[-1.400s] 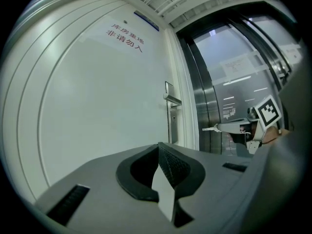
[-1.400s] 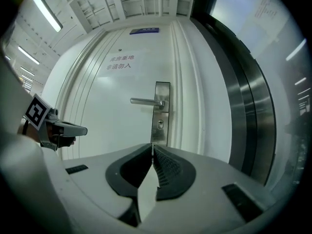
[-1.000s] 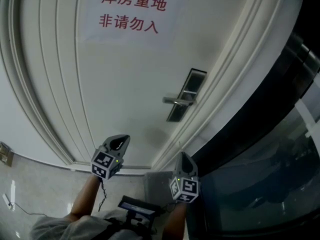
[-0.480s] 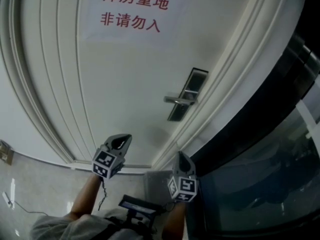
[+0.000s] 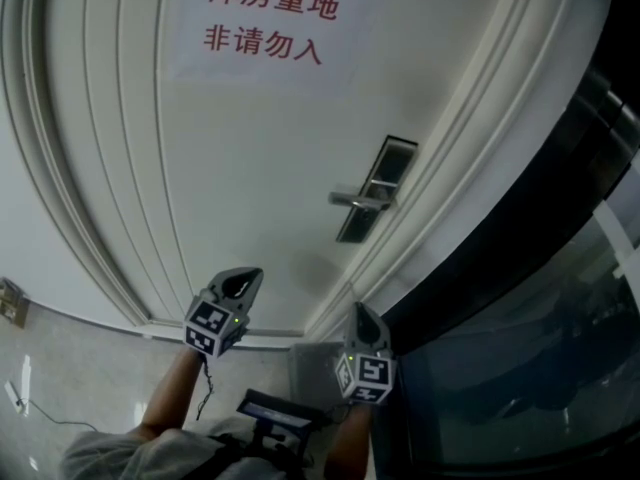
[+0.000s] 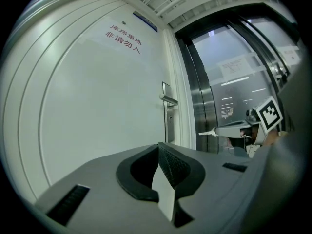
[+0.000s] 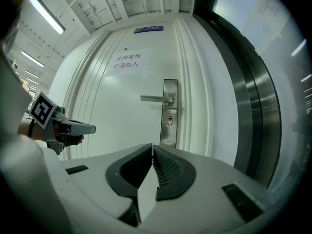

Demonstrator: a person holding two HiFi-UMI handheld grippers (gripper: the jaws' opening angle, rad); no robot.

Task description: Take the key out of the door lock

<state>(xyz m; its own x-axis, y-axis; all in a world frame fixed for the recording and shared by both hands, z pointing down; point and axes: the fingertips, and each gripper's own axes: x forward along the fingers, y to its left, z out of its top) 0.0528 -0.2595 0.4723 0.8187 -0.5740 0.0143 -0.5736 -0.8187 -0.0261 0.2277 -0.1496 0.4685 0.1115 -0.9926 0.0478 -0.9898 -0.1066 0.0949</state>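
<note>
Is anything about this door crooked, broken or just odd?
Nothing stands out. The handle sits level on its straight metal plate, the paper sign lies flat, and the door looks shut. The keyhole is too small to judge.

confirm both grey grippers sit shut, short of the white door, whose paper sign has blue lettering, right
Wrong on one point: the lettering on the paper sign is red, not blue, as the head view shows. The left gripper and right gripper are shut, short of the white door.
</note>
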